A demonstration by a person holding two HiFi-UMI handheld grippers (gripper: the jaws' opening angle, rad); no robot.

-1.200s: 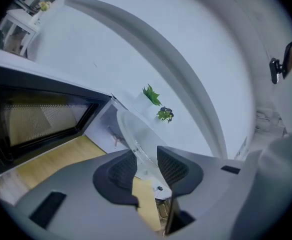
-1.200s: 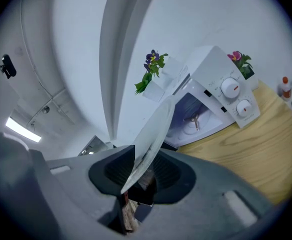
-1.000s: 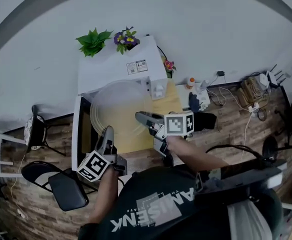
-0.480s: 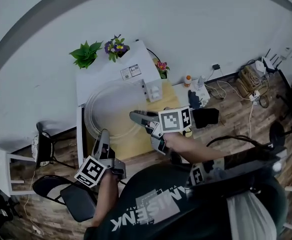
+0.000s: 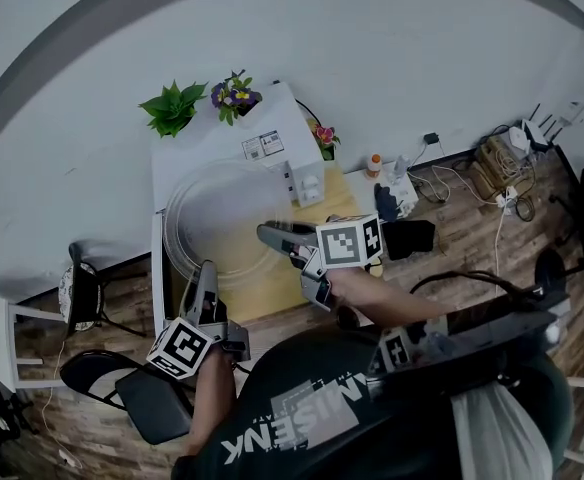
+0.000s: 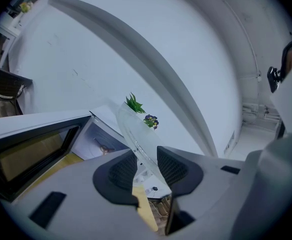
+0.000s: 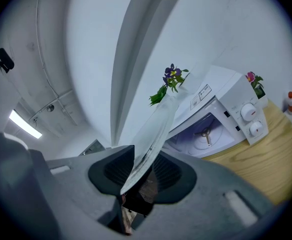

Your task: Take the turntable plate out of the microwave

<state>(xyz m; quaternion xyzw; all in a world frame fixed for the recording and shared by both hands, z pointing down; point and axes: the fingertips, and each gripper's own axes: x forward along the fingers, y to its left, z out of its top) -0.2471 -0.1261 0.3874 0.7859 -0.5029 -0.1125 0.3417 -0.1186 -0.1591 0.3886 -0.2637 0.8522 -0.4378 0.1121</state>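
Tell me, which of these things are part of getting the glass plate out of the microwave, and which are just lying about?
In the job:
turntable plate, clamped at its rim by the left gripper and the right gripper; microwave, door open.

Just lying about:
green plant, purple flowers, pink flowers, small bottle, cables, black chair.

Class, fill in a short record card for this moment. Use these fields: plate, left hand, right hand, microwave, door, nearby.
plate: glass turntable plate, out of the cavity, held in the air in front of the microwave
left hand: left gripper shut on the plate's near rim
right hand: right gripper shut on the plate's right rim
microwave: white microwave on a wooden table; only the drive hub shows inside
door: door swung open to the left
nearby: green plant and purple flowers at the microwave's rear
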